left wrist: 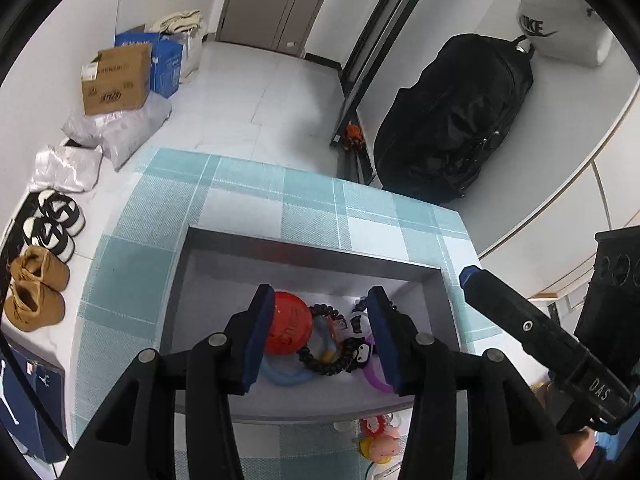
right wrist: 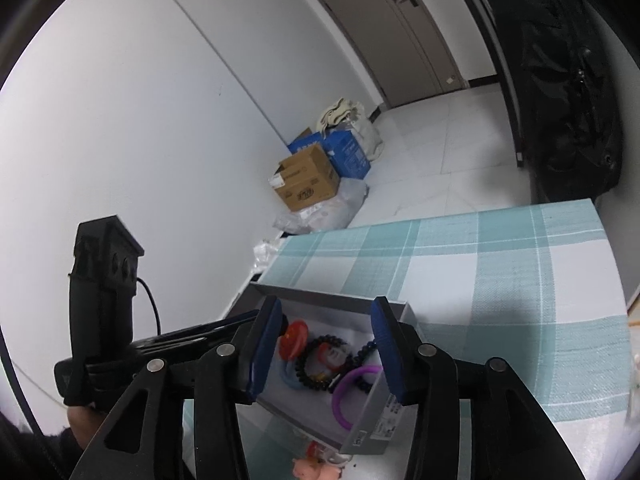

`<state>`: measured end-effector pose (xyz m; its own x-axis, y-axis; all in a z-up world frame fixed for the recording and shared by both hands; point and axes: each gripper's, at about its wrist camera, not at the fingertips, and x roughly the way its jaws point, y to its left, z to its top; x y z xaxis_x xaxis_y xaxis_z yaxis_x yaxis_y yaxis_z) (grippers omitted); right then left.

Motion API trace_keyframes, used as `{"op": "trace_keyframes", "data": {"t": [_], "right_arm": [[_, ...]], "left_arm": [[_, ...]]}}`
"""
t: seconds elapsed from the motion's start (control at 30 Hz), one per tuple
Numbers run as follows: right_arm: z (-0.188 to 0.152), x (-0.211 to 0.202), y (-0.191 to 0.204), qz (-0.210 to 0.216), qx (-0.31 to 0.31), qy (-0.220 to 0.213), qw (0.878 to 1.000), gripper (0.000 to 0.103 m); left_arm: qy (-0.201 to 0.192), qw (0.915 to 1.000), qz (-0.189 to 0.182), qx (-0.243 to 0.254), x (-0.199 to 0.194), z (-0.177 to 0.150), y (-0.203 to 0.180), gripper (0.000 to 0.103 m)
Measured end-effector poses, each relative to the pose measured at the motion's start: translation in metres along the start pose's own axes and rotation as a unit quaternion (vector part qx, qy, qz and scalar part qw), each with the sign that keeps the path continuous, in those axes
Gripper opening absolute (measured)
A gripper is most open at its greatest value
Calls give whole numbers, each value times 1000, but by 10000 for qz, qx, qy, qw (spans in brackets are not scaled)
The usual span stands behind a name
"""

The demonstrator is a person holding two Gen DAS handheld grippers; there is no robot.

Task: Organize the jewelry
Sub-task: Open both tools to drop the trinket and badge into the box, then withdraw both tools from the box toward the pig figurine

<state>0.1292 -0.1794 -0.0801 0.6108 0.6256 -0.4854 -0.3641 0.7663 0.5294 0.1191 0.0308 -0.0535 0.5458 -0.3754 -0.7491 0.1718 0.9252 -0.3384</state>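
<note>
Two tools hover low in the frame with nothing held: our left tool [left wrist: 316, 336] and right tool [right wrist: 326, 348] both have their jaws spread apart above the grey box [left wrist: 316, 246]. Lower still, a few small trinkets [left wrist: 378, 440] lie loose on the checked tabletop [left wrist: 248, 196], probably awaiting sorting. Inside the box sit the red disc [left wrist: 290, 328], black bead bracelet [left wrist: 324, 360] and purple ring [right wrist: 352, 390], gathered together. Beyond, toward the upper left, cardboard boxes [left wrist: 116, 80] stand on the floor.

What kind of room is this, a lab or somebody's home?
Most likely a home entryway: shoes line the wall, delivery boxes sit by the door, and a checked tablecloth covers the table holding a jewelry box.
</note>
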Motion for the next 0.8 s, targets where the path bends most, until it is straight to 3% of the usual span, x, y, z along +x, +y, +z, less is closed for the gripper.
{"op": "trace_keyframes", "data": {"t": [0.1, 0.27, 0.4, 0.47, 0.8], "right_arm": [[-1, -3, -1, -49, 10, -42, 10000, 57], [-2, -4, 0, 9, 14, -22, 10000, 58], [-5, -5, 4, -44, -25, -1, 10000, 61], [-7, -7, 7, -46, -92, -12, 9999, 63], [-16, -25, 16, -89, -270, -164, 9995, 78]], "left_arm": [[-23, 10000, 42, 27, -1, -3, -1, 45], [-89, 9996, -249, 15, -8, -5, -2, 48], [-359, 9991, -139, 153, -20, -10, -6, 58], [-453, 9987, -172, 132, -26, -15, -6, 58], [-644, 9965, 370, 377, -45, -40, -18, 59]]}}
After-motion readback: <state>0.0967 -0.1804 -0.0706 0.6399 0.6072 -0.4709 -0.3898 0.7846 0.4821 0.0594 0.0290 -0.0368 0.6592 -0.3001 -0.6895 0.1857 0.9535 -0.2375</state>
